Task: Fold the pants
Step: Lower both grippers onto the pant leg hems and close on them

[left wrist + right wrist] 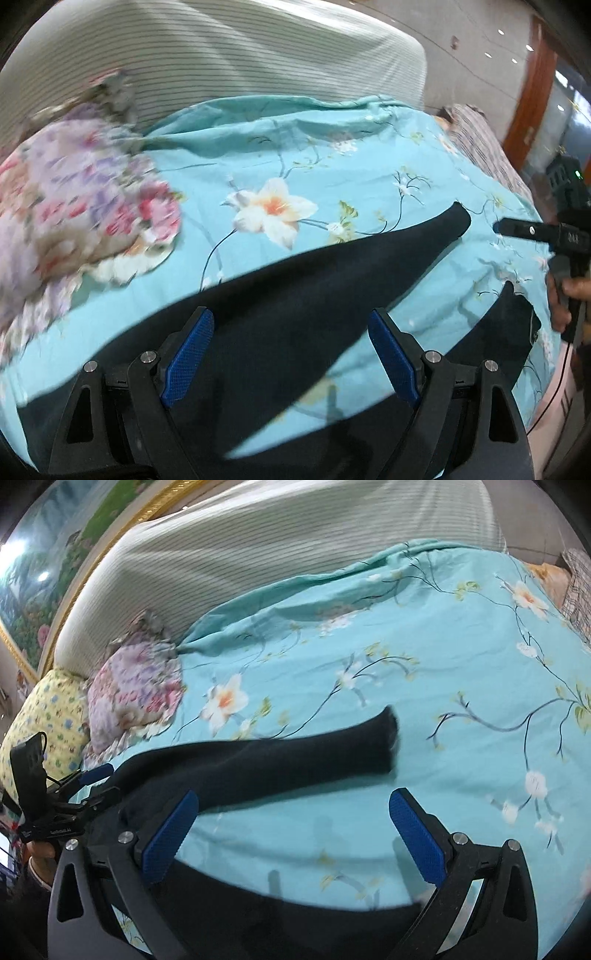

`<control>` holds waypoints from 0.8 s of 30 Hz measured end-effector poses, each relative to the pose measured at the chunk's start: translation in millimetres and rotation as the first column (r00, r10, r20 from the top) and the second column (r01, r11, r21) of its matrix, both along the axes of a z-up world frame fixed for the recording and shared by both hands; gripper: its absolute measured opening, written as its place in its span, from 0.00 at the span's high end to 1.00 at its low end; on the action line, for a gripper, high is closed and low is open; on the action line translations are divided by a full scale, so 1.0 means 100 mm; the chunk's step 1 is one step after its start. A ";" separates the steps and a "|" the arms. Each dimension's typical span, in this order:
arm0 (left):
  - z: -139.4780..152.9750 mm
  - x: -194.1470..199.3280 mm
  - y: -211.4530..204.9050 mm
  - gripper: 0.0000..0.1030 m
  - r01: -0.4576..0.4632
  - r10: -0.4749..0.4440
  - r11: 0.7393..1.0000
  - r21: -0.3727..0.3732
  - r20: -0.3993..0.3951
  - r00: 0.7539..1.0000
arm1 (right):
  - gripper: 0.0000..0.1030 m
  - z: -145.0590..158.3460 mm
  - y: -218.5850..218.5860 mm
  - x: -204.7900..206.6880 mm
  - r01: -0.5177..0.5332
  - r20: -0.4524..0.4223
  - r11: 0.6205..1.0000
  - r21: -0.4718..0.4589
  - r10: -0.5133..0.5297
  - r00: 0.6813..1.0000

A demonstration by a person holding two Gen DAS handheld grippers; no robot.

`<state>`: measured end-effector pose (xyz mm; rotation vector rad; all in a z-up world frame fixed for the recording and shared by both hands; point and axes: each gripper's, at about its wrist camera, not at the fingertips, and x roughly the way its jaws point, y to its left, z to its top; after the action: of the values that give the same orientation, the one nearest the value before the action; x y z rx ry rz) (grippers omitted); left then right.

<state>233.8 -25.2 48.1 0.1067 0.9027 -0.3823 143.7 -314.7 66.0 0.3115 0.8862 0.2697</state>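
Note:
Dark navy pants (295, 306) lie spread on a turquoise floral bedsheet (332, 155), legs apart in a V. One leg runs up to the right (436, 229), the other ends at the right edge (513, 314). My left gripper (291, 332) is open, hovering over the pants' upper part. My right gripper (295, 819) is open above the sheet between the two legs (314, 753), its left finger (170, 834) over dark fabric. The right gripper also shows at the right of the left wrist view (524, 230). The left gripper shows at the left of the right wrist view (92, 775).
A floral cushion (81, 206) lies at the left on the bed. A striped white headboard cover (221, 55) rises behind. A yellow patterned pillow (44, 716) sits at far left. A plaid cloth (484, 144) lies at the bed's far right.

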 end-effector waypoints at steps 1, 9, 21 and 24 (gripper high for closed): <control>-0.02 0.09 -0.02 0.17 0.018 -0.017 1.000 0.007 -0.012 1.000 | 0.00 -0.01 -0.05 0.07 0.000 -0.010 1.000 0.003 0.000 1.000; -0.28 0.72 -0.18 0.16 0.134 -0.130 0.991 0.023 -0.125 0.984 | 0.14 -0.20 -0.30 0.54 -0.006 -0.100 1.000 0.007 0.006 0.995; -0.84 1.06 -0.44 0.85 0.255 -0.220 0.965 0.061 -0.340 0.914 | 0.71 -0.34 -0.29 0.85 -0.080 -0.143 0.997 -0.021 0.076 0.987; -0.74 0.88 -0.45 0.94 0.266 -0.235 0.961 0.076 -0.288 0.929 | 0.85 -0.28 -0.37 0.83 -0.063 -0.123 0.998 0.006 0.063 0.990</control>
<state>321.8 -70.1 -25.8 0.2811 1.1929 -0.5949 226.7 -351.7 38.0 0.3055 1.0189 0.3123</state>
